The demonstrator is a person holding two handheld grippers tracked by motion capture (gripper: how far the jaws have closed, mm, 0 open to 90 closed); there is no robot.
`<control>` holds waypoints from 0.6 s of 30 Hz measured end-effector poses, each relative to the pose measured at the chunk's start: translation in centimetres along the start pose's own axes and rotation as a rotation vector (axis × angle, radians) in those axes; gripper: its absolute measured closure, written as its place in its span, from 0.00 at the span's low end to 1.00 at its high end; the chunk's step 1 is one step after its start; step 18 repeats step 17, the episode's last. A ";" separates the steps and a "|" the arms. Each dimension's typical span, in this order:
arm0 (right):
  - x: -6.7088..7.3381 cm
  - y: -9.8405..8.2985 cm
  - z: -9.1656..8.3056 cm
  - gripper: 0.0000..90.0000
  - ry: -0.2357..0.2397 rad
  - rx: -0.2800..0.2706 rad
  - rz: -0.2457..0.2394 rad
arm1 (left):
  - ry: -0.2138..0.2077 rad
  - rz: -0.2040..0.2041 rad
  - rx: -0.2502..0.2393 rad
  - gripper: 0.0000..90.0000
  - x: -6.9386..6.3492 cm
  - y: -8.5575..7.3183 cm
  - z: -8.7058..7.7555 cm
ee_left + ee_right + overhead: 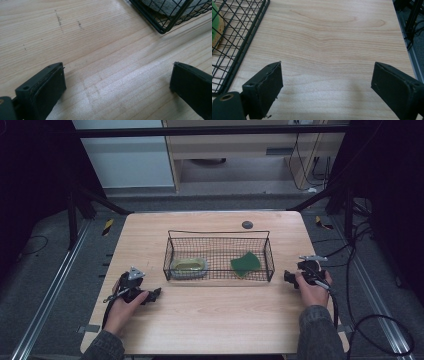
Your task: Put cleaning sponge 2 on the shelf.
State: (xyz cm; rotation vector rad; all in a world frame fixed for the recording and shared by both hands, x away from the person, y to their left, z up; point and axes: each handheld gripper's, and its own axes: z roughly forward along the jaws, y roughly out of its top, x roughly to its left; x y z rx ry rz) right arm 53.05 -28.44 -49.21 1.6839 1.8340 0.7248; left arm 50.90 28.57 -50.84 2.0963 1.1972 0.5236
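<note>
A black wire basket (219,235) stands in the middle of the wooden table (210,320). Inside it lie a grey oval dish with a yellow-green inside (189,267) at the left and a green sponge (245,263) at the right. My left gripper (154,294) rests on the table in front of the basket's left corner (163,31), jaws wide apart over bare wood (117,82). My right gripper (288,276) rests just off the basket's right end (242,50), also open, with nothing between its jaws (327,85). The sponge's edge (216,23) shows through the mesh.
A small dark round disc (247,224) lies on the table behind the basket. Cables (370,320) trail over the floor at the right. The table's right edge (404,42) is close to my right gripper.
</note>
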 end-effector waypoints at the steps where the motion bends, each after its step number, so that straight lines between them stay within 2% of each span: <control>1: 0.0 0.0 0.0 0.12 0.000 0.000 0.000 | 0.000 0.000 0.000 0.00 0.0 0.0 0.0; 8: 0.3 -1.0 1.2 0.12 0.013 -0.022 0.010 | 0.000 0.000 0.000 0.00 0.0 0.0 0.0; 11: 0.4 -1.1 1.3 0.10 0.031 -0.029 0.018 | 0.000 0.000 0.000 0.00 0.0 0.0 0.0; 18: 0.4 -1.3 1.4 0.08 0.029 -0.042 0.023 | 0.000 0.000 0.000 0.00 0.0 0.0 0.0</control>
